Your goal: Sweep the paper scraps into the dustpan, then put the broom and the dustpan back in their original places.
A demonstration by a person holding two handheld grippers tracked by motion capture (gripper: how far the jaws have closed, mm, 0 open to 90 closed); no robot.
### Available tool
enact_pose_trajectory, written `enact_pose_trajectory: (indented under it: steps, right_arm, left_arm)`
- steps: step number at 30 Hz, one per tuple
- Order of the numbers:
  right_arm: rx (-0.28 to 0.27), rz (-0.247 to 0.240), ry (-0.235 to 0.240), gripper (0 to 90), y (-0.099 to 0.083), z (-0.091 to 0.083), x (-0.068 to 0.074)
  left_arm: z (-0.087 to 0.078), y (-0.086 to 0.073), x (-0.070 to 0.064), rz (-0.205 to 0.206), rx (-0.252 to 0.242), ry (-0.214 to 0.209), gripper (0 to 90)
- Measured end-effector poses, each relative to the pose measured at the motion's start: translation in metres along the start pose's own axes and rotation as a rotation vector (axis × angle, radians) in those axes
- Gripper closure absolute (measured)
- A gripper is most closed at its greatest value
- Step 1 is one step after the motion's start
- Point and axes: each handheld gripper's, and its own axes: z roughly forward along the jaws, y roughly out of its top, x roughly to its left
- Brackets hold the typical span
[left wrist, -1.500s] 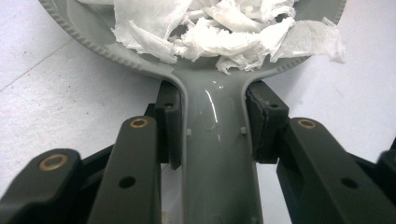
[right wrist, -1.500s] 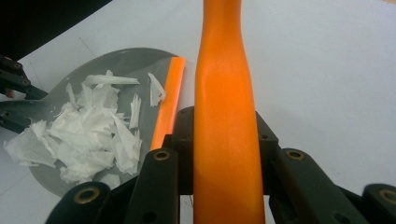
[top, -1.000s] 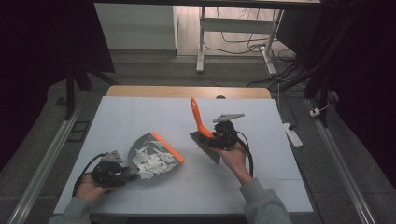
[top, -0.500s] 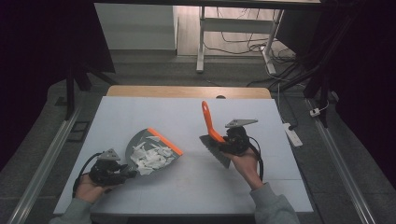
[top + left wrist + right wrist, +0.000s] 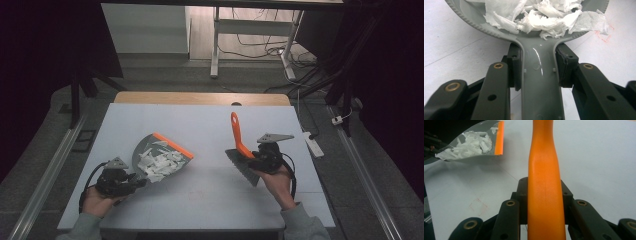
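Pinching the smooth grey plastic handle of a dustpan [image 5: 540,82] between its black jaws, the left gripper [image 5: 116,181] sits at the near left of the table [image 5: 210,125], a flat surface with a pale matte top and a strip of bare wood along its far edge. That dustpan has a shallow, rounded scoop with a ribbed rim and a straight orange lip [image 5: 172,144] along its far edge, and it is heaped with torn scraps of white paper [image 5: 159,162], thin and crumpled, a few hanging over the rim. Well apart from it, at the near right, the right gripper [image 5: 265,159] is clamped on the brush [image 5: 239,150], whose glossy orange handle, narrow in the middle and flaring wider, rises tilted away from the person, while the dark grey bristles point down toward the tabletop. Faint red pen marks [image 5: 477,206] show on the table surface between the two tools.
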Motion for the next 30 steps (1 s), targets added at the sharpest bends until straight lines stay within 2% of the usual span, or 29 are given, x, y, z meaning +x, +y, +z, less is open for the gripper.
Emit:
enact_pose_trajectory:
  steps: [8, 19, 30]
  right_arm:
    - [-0.008, 0.005, 0.007, 70.3, -0.004, -0.008, -0.004]
    - [0.003, 0.016, 0.029, 70.3, -0.008, -0.013, -0.006]
    - [0.028, 0.031, 0.069, 70.3, -0.015, -0.011, -0.010]
  left_arm:
    - [-0.001, 0.000, 0.002, -0.043, -0.009, 0.024, 61.9]
    - [-0.004, 0.000, 0.002, -0.081, -0.031, 0.054, 61.8]
    - [-0.002, 0.002, -0.005, -0.143, -0.054, 0.115, 61.8]
